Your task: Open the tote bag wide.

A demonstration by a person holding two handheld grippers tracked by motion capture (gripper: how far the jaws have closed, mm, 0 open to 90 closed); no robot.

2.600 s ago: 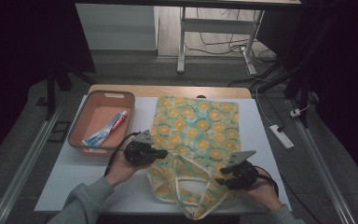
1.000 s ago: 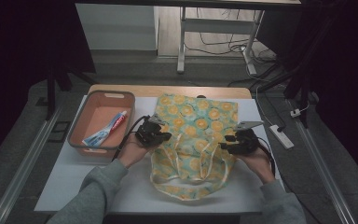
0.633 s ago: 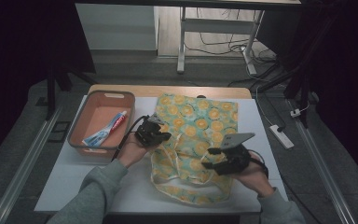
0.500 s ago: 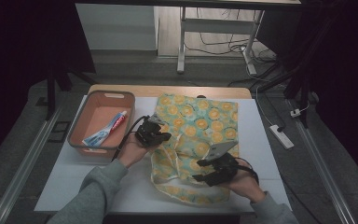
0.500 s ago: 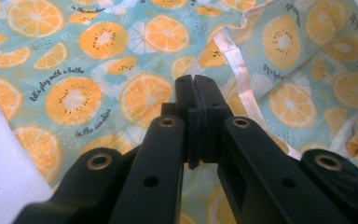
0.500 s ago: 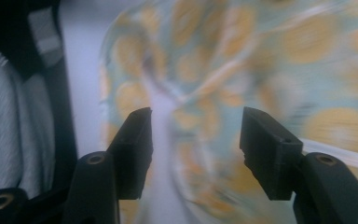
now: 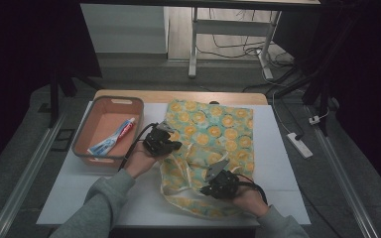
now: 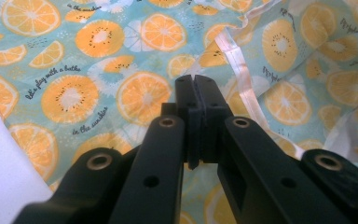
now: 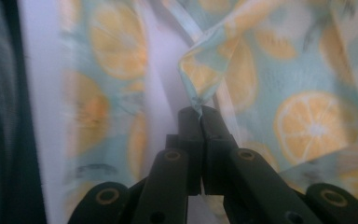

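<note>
Currently both forearms come in from the bottom of the high view, grey sleeves, each hand wrapped around a gripper over the bag (image 7: 213, 134). Left hand (image 7: 141, 159) sits at the bag's left edge, just beside the tray (image 7: 82, 136), with the left gripper (image 7: 171, 145) pointing right onto the cloth. Right hand (image 7: 248, 196) is lower, near the front table (image 7: 287, 163) edge, with the right gripper (image 7: 209, 188) angled left toward the bag's near end; grey plate on top of it.

Bag: thin cloth, pale teal with orange and kiwi slice print plus small script text. Far half lies flat on the white table top. Near half is rumpled and folded over itself, with pale straps looping across it. In the left gripper view a white seam runs diagonally past the jaws over a folded layer.

Left gripper (image 8: 196, 88) jaws: closed tight, tips together, pressed down against the bag (image 8: 98, 60). Cloth appears caught at the tips, right beside the seam.

Right gripper (image 9: 199, 116) jaws: closed, pinching a peaked corner of the bag (image 9: 307, 116); the fabric rises from the tips in a fold. That view is blurred, white table showing between cloth layers on the left.

Tray holds a toothpaste tube (image 7: 114, 139), lying diagonally, well apart from the bag.
</note>
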